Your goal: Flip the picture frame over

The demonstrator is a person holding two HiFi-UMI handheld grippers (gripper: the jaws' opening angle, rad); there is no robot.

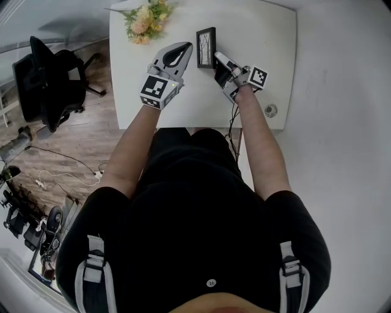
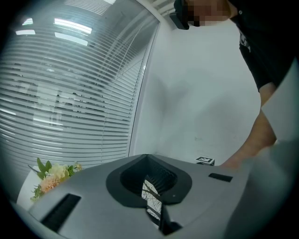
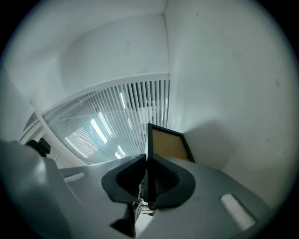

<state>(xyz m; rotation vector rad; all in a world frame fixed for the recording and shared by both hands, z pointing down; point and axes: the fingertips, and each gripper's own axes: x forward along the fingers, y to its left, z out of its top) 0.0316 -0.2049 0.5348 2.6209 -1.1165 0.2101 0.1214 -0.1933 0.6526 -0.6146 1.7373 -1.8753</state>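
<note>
The black picture frame (image 1: 206, 47) stands tilted on its edge on the white table (image 1: 263, 36), with its tree picture facing left. My right gripper (image 1: 223, 63) is shut on the frame's right edge. In the right gripper view that edge sits between the pads of the right gripper (image 3: 148, 179), and the frame's brown back (image 3: 168, 145) rises beyond them. My left gripper (image 1: 183, 54) hovers just left of the frame. In the left gripper view a narrow strip of the frame's picture (image 2: 151, 196) shows between the jaws of the left gripper (image 2: 148, 182). Whether they touch the frame is unclear.
A bunch of flowers (image 1: 145, 18) lies at the table's far left corner. A small round fitting (image 1: 270, 110) sits near the front right corner. A black office chair (image 1: 52, 79) stands left of the table, and cables lie on the wooden floor.
</note>
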